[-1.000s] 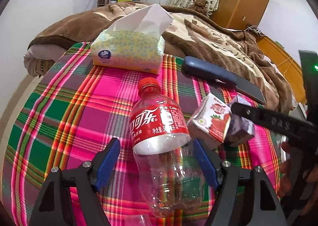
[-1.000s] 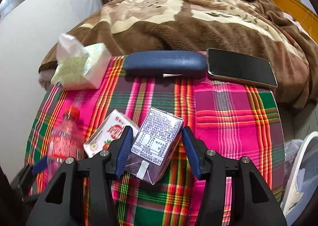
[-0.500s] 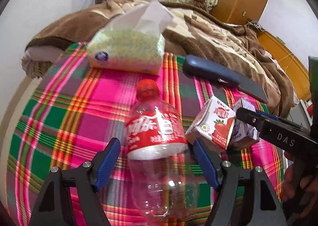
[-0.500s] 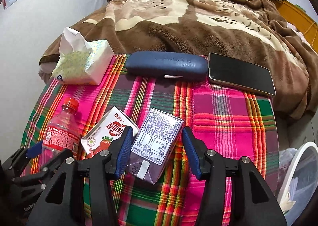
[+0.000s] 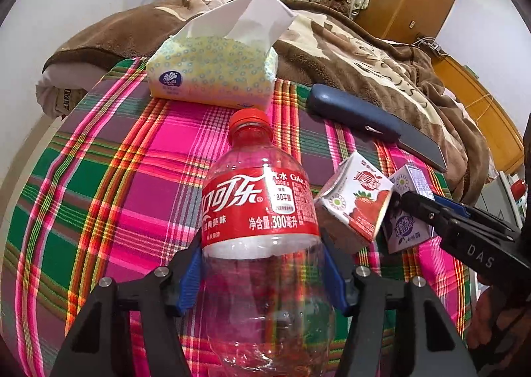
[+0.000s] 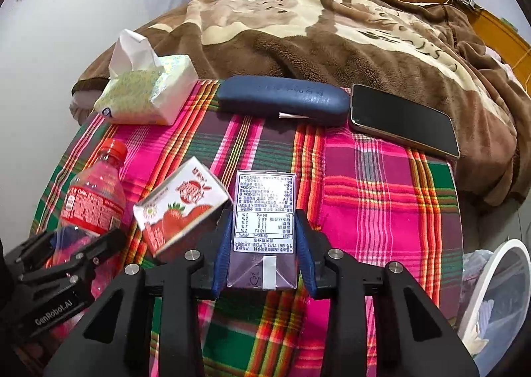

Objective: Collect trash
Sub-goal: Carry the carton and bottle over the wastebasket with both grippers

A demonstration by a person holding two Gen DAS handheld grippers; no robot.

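Observation:
An empty clear Coca-Cola bottle (image 5: 259, 211) with a red cap and label lies on the plaid cloth (image 5: 116, 194). My left gripper (image 5: 262, 277) is shut on the bottle's body; it also shows in the right wrist view (image 6: 93, 201). My right gripper (image 6: 264, 251) is shut on a small purple drink carton (image 6: 264, 211), which also shows in the left wrist view (image 5: 408, 211). A strawberry drink carton (image 6: 182, 204) lies tilted between the bottle and the purple carton, also visible in the left wrist view (image 5: 358, 198).
A tissue pack (image 6: 149, 95), a blue glasses case (image 6: 282, 100) and a phone (image 6: 405, 121) lie along the cloth's far edge against a brown blanket (image 6: 332, 29). A white-rimmed bin (image 6: 497, 304) with a liner stands at the lower right.
Both grippers closed: the left jaws came in onto the bottle, the right jaws onto the purple carton. The purple carton turned straight between the right fingers.

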